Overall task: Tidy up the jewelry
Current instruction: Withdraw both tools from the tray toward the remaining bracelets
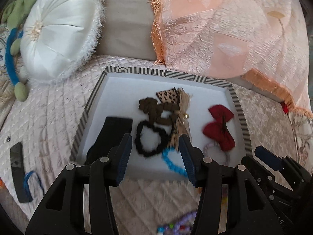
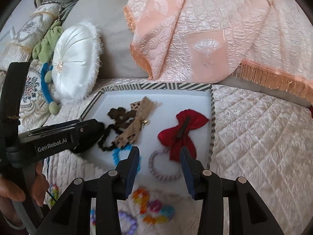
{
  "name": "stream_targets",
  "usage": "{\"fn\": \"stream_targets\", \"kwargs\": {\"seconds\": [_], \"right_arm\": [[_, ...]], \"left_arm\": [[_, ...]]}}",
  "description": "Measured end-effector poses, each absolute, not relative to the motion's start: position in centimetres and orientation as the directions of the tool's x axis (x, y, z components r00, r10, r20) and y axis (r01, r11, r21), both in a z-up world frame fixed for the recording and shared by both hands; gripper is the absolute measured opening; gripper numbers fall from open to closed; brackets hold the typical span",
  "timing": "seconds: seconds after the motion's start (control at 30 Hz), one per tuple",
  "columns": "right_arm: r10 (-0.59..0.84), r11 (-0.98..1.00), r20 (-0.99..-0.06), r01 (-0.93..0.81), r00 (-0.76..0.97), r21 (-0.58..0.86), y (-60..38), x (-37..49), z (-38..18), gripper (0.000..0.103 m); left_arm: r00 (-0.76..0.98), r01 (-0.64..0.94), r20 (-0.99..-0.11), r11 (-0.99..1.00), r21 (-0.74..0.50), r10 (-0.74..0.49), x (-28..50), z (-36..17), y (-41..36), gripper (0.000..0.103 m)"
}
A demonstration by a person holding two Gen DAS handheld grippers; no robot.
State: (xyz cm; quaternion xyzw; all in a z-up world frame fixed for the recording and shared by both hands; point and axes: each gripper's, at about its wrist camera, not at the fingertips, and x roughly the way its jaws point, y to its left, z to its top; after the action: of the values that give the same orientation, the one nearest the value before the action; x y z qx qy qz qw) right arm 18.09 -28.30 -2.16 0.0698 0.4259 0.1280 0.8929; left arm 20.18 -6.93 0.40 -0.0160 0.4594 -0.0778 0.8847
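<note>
Tray (image 2: pixel 212 105) holding red bow (image 2: pixel 181 132); right tool (image 2: pixel 160 155) and left tool (image 1: pixel 155 148) agape, empty (lilac ring (image 2: pixel 164 176) clear only rightward).

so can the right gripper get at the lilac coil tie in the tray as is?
Probably yes: the right gripper is open and empty, the lilac coil tie lies just ahead, only the red bow overlapping its far edge.

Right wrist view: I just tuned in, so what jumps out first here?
A red bow lies at the right of a striped-rim tray on the quilted bed. A tangle of brown, leopard-print and black hair ties sits at the tray's middle. Both the right gripper and the left gripper stand open and empty above the tray's near edge.
</note>
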Motion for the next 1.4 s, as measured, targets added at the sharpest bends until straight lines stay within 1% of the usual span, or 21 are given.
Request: {"fn": "stream_targets", "kwargs": {"seconds": [0.1, 0.33, 0.57, 0.7, 0.9, 1.4], "right_arm": [[0.283, 0.959, -0.745, -0.171, 0.604, 0.226, -27.6, 16.2, -1.9, 0.041], [0.299, 0.953, -0.733, -0.156, 0.611, 0.259, -27.0, 11.7, -1.6, 0.041], [0.304, 0.951, -0.725, -0.156, 0.619, 0.266, -26.5, 8.0, -1.0, 0.042], [0.299, 0.953, -0.72, -0.162, 0.626, 0.256, -26.1, 6.6, -0.6, 0.042], [0.294, 0.955, -0.718, -0.175, 0.631, 0.237, -25.4, 5.2, -0.3, 0.043], [0.282, 0.959, -0.719, -0.172, 0.635, 0.224, -25.1, 4.5, -0.2, 0.044]], "left_arm": [[0.577, 0.122, -0.804, 0.988, -0.09, -0.144, 17.7, 0.5, -6.6, 0.05], [0.595, 0.115, -0.793, 0.99, -0.078, -0.132, 12.3, 0.7, -5.7, 0.05], [0.624, 0.113, -0.774, 0.992, -0.053, -0.112, 8.3, 1.0, -5.4, 0.05], [0.619, 0.1, -0.776, 0.992, -0.073, -0.119, 7.2, 0.9, -5.0, 0.05], [0.622, 0.091, -0.775, 0.994, -0.069, -0.11, 5.9, 1.0, -4.5, 0.05], [0.625, 0.087, -0.773, 0.994, -0.067, -0.107, 4.9, 1.3, -4.2, 0.05]]}}
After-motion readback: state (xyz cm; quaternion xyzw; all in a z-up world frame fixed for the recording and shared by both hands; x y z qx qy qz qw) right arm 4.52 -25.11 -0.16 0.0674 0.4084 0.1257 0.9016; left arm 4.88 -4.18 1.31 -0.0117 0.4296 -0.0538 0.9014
